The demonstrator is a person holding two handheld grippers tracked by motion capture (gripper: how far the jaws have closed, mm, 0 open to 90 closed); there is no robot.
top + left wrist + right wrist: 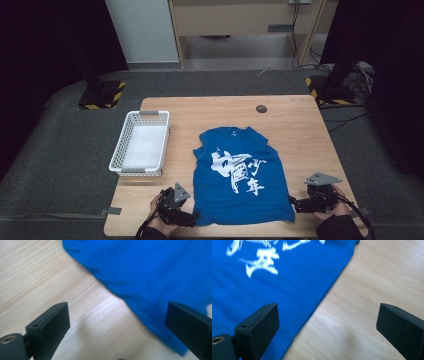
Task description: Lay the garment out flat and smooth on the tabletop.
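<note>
The blue T-shirt [240,175] lies flat and face up on the wooden table [300,130], to the right of the white basket [141,143]. My left gripper [192,218] waits at the near left corner of the T-shirt and my right gripper [294,202] at its near right edge; both have their jaws wide apart, holding nothing. I think the soft, thin cloth can slip or bunch if I pinch only one layer. The white print looks smooth, and the basket is stiff plastic lattice.
</note>
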